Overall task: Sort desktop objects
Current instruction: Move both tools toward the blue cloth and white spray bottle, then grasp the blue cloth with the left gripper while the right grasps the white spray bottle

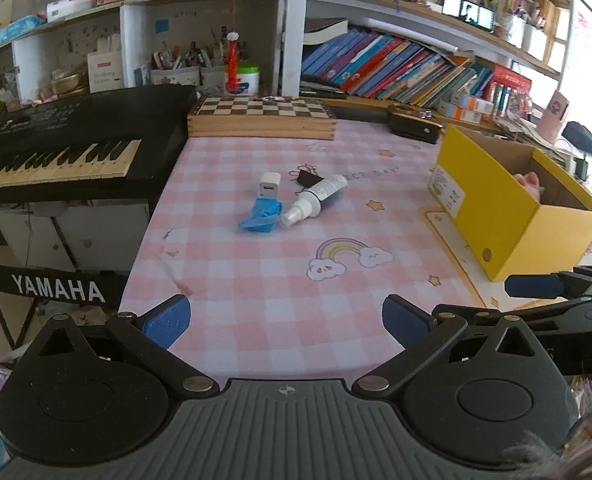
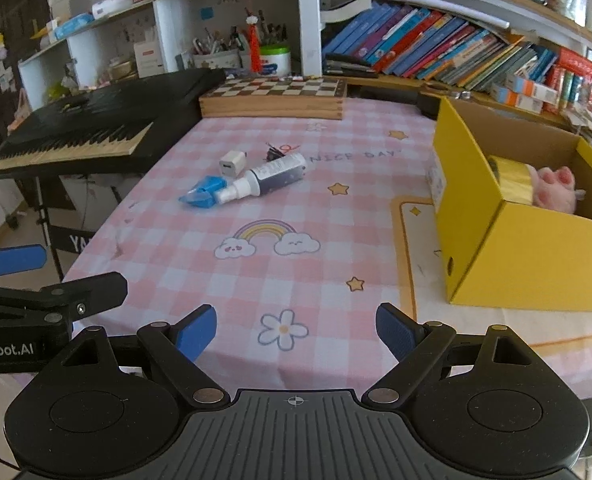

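Right wrist view: my right gripper [image 2: 296, 330] and left gripper [image 1: 286, 322] both spread, empty, near the table's front edge. Spray bottle [image 2: 266, 178], charger [image 2: 232, 161], blue item [image 2: 202, 197] mid-table. Approach step; next reach in, then yellow box [image 2: 536, 264] by the right edge.

Left gripper [image 1: 284, 322], right gripper [image 2: 296, 330]: black linkage arms, blue ribbed pads, silver rivets, grey ridged base.

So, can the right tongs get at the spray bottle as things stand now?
Probably yes. The right tongs stand open and empty, and only bare tablecloth lies between them and the spray bottle. The blue item and white charger crowd its far-left side only.
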